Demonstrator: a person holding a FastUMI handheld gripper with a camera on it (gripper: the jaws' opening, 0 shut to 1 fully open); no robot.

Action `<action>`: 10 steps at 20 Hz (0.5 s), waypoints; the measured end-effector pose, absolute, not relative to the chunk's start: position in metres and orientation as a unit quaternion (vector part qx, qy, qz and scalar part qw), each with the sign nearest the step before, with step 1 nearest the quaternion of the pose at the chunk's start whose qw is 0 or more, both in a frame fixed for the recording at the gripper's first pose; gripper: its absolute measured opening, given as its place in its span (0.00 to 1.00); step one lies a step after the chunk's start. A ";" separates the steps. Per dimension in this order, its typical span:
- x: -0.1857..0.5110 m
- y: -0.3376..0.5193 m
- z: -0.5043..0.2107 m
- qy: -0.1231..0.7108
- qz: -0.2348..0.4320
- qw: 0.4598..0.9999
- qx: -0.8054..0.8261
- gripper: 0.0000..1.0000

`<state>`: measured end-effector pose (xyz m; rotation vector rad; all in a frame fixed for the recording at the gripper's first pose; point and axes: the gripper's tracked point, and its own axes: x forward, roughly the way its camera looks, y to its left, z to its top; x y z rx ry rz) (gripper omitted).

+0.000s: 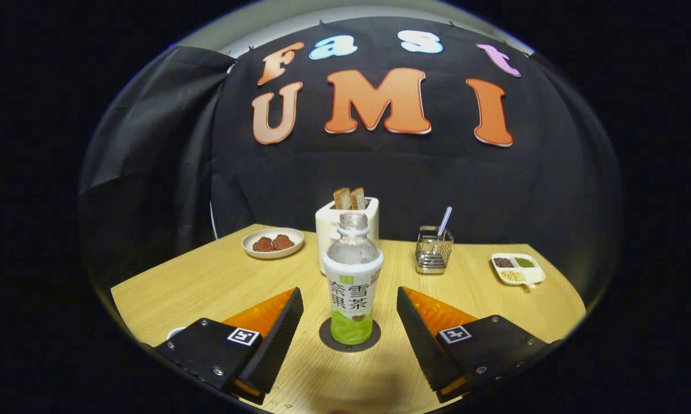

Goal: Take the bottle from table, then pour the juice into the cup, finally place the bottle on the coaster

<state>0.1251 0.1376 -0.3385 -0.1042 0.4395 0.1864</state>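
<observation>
A clear bottle (pixel 352 280) with a white and green label stands upright on a round dark coaster (pixel 329 337) on the wooden table (pixel 207 287). It has no cap on its neck. My gripper (pixel 350 315) is open, one finger on each side of the bottle's lower half, and neither finger touches it. A small white rim of something (pixel 175 332) peeks out beside the left finger; I cannot tell what it is.
Behind the bottle stands a white toaster (pixel 328 230) with two slices in it. A white plate (pixel 273 242) with brown pieces lies back left. A wire holder (pixel 434 249) with a utensil and a divided white dish (pixel 518 268) sit to the right.
</observation>
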 end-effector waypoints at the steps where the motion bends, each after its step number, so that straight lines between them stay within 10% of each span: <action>1: 0.116 0.138 -0.320 0.204 0.094 0.973 -0.050 0.97; 10: 0.025 0.122 -0.185 0.118 0.061 0.990 -0.049 0.97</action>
